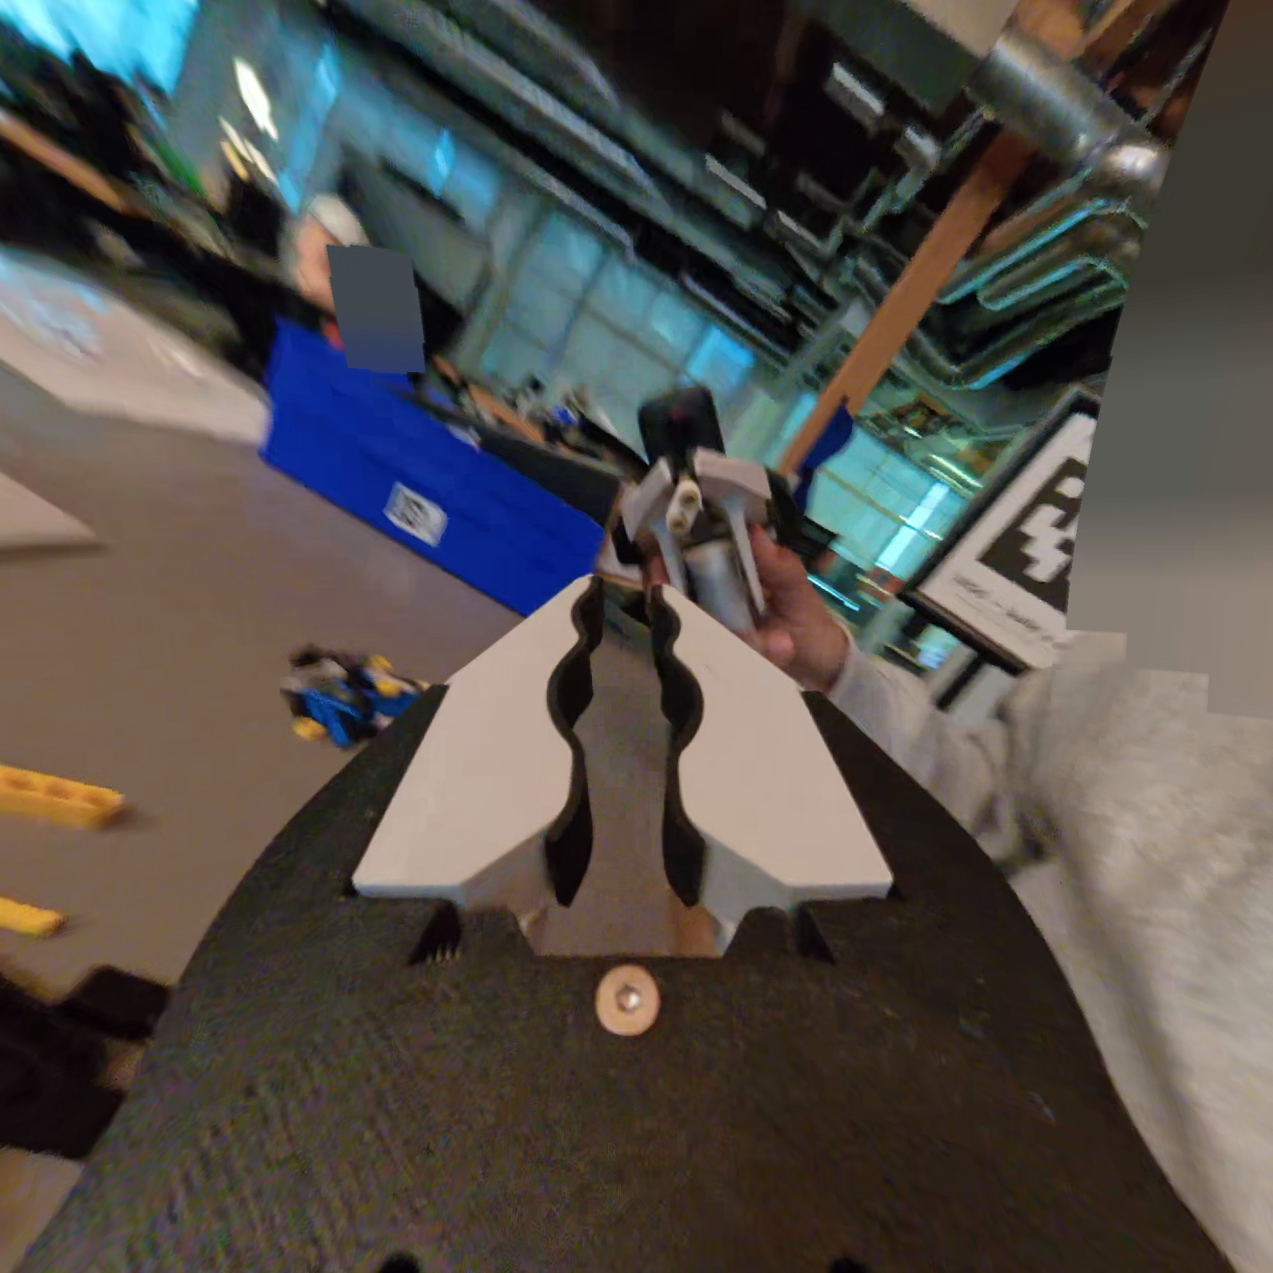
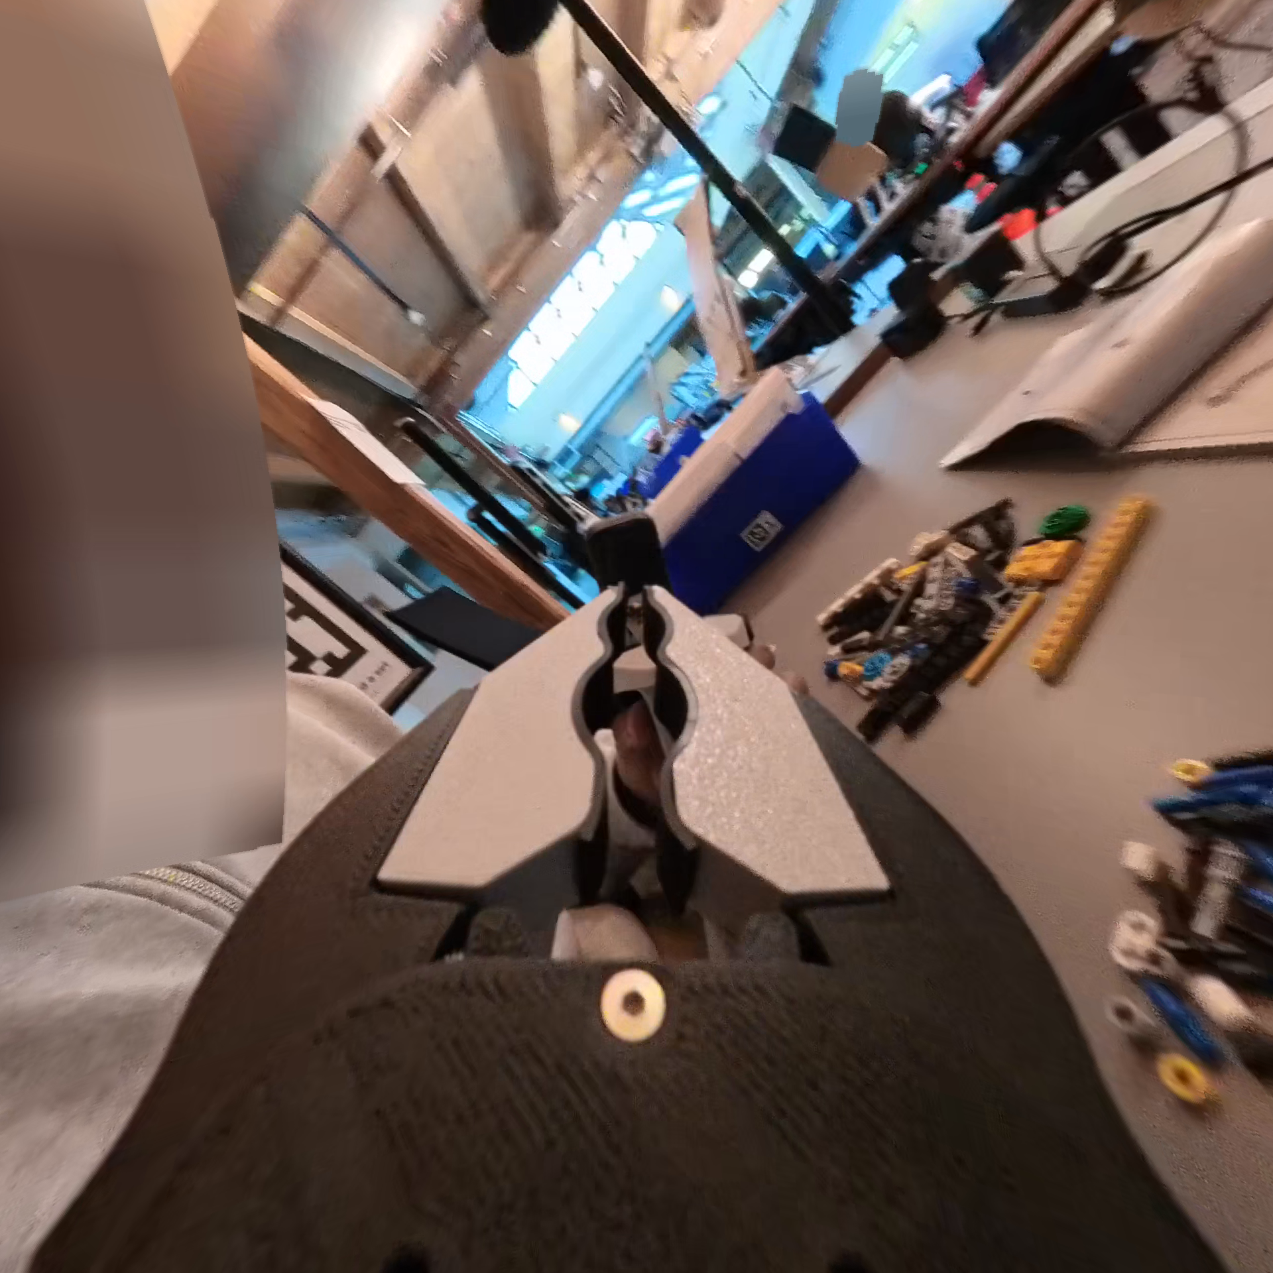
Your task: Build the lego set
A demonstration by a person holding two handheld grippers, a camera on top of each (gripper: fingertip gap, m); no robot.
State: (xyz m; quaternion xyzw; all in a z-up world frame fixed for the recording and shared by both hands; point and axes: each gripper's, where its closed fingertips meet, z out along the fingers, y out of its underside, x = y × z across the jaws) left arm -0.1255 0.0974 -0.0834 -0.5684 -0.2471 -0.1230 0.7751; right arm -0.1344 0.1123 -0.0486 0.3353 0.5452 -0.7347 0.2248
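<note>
My right gripper (image 2: pixel 632 598) is raised off the table, and its pads are closed on a small black ribbed Lego piece (image 2: pixel 623 551) that sticks out past the fingertips. The left wrist view shows this gripper from below, held by a hand (image 1: pixel 792 620), with the black piece (image 1: pixel 678 420) at its tips. My left gripper (image 1: pixel 625 592) sits lower and points up at it. Its jaws stand a little apart, and only the grey table (image 1: pixel 207 620) shows between the pads. A partly built blue, yellow and black model (image 1: pixel 344 696) lies on the table to the left.
A blue bin (image 2: pixel 751 510) stands at the back of the table. A pile of black, blue and yellow parts (image 2: pixel 923 620), a long yellow beam (image 2: pixel 1095 585) and an open booklet (image 2: pixel 1136 372) lie to the right. Loose blue and white parts (image 2: pixel 1185 930) lie nearer. Yellow beams (image 1: pixel 55 799) lie at the left. The left gripper's tips are roughly 4 cm from the right gripper's.
</note>
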